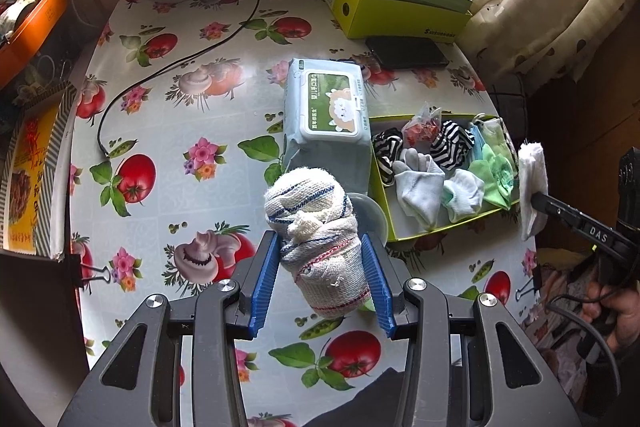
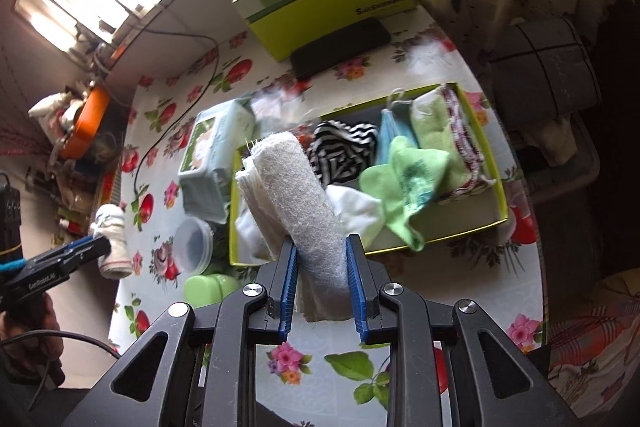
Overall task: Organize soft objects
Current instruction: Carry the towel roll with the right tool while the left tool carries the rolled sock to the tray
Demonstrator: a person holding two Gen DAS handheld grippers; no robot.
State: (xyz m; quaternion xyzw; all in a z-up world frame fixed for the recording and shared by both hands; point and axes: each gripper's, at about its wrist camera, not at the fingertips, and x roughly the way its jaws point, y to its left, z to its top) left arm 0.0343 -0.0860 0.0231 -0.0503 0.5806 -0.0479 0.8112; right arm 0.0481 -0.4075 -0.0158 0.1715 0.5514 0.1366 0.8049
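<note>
Above a desk (image 1: 168,187) in fruit-print oilcloth, the left claw (image 1: 320,267) grips a rolled, knotted striped white cloth bundle (image 1: 316,227), while the right claw (image 2: 322,283) pinches a folded fuzzy white cloth (image 2: 296,195) over the shallow green cardboard tray (image 2: 496,163) of socks. The tray looks crowded; dropped carelessly, either cloth could unroll or spill over the rim.

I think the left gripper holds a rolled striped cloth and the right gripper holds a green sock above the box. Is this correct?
Not quite. The right gripper holds a folded white cloth, not a green sock; the right wrist view shows it. The green socks lie inside the box. The left gripper does hold the rolled striped cloth.
</note>
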